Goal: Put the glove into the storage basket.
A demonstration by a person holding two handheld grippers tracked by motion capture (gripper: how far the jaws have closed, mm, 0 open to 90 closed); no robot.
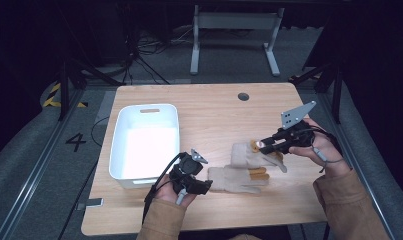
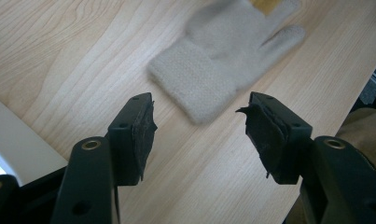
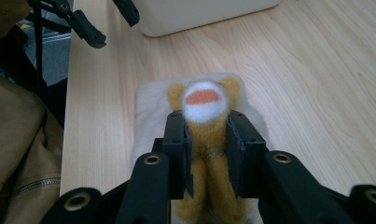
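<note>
Gripping soft, light gloves: right tongs (image 3: 206,140) clamped on the yellow glove (image 3: 205,135) over the tabletop (image 1: 214,115); left tongs (image 2: 197,121) gape before the beige glove (image 2: 223,56). Take the cuff.

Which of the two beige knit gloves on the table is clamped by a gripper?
The farther beige knit glove, whose orange animal-face finger sits between the right gripper's jaws. The nearer beige glove lies free before the open left gripper.

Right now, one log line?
left claw: open, near beige glove | right claw: shut on glove's animal-face finger | white bin: on table
</note>
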